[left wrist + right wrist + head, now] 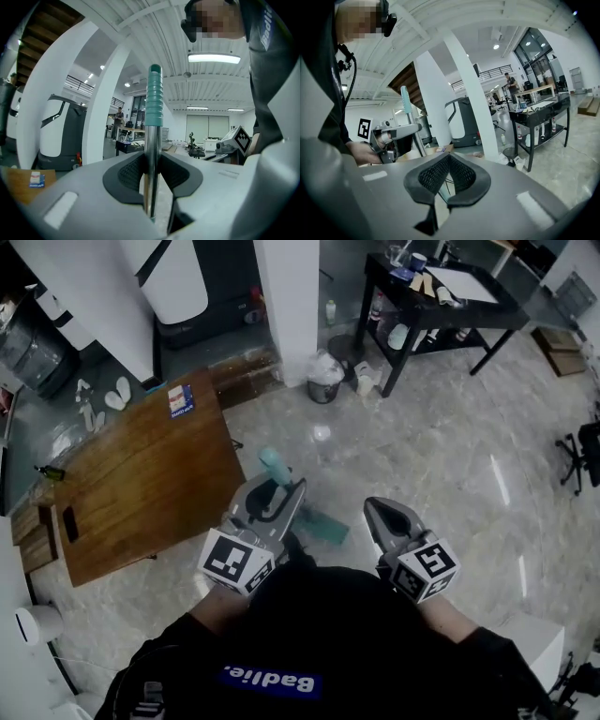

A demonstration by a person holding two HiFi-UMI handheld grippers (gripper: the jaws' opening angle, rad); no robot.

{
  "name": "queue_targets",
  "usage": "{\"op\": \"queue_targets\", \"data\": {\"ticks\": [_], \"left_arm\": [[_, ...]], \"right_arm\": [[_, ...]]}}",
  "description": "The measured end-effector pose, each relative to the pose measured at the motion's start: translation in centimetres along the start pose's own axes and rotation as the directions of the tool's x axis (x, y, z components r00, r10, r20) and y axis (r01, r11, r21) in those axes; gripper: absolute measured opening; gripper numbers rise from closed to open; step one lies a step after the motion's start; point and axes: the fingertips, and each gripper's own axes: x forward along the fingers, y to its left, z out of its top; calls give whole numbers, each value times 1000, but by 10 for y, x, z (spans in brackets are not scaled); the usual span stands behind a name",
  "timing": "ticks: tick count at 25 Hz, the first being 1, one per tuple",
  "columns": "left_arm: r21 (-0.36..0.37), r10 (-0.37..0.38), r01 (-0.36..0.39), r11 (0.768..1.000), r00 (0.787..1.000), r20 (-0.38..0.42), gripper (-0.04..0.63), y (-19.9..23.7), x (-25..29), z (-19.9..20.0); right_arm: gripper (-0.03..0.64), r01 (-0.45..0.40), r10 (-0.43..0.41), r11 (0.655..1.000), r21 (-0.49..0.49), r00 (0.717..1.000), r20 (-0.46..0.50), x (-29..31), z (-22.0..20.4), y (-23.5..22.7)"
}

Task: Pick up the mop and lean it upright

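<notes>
The mop stands nearly upright in front of me. Its metal handle (153, 140) ends in a ribbed teal grip (154, 93), which shows in the head view as a teal grip (275, 468) above the teal mop head (323, 524) on the floor. My left gripper (272, 495) is shut on the handle, and both black pads (133, 174) press the pole between them. My right gripper (373, 507) hangs just right of the mop, shut and empty, its pads (461, 176) meeting. From the right gripper view the left gripper (393, 133) shows holding the handle (407, 105).
A brown wooden table (141, 474) stands at the left, close to the mop. A white pillar (286, 306) and a small bin (323, 385) are ahead, a black desk (441, 296) at the back right, an office chair (586, 451) at far right. Glossy marble floor (441, 456) spreads rightward.
</notes>
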Motion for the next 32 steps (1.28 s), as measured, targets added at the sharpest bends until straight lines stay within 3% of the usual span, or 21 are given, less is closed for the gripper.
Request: {"op": "queue_targets", "data": {"ticks": [9,15,22,27,32], "left_arm": [[-20,-64,64,998,998,-3,120,79,52,1],[-14,-40,40,999,999,-33,123,97,86,-8],[24,104,-103,994,992,-67,123,105,152,-18],[42,237,-234,971,967,-92,121,106,207,-16],[6,314,-315,949,944,-106,121,104,246,-11]], "right_arm": [[5,107,-107,994,5,994,-11,65,32,-35],[5,82,-82,996,19,997,-14,88,53,-64],[5,-57,57,998,-16,998,-17,116,79,-143],[5,-131,131,991,13,991,-29,114,104,-216],[5,-171,171,985,26,985,-33,108,117,-264]]}}
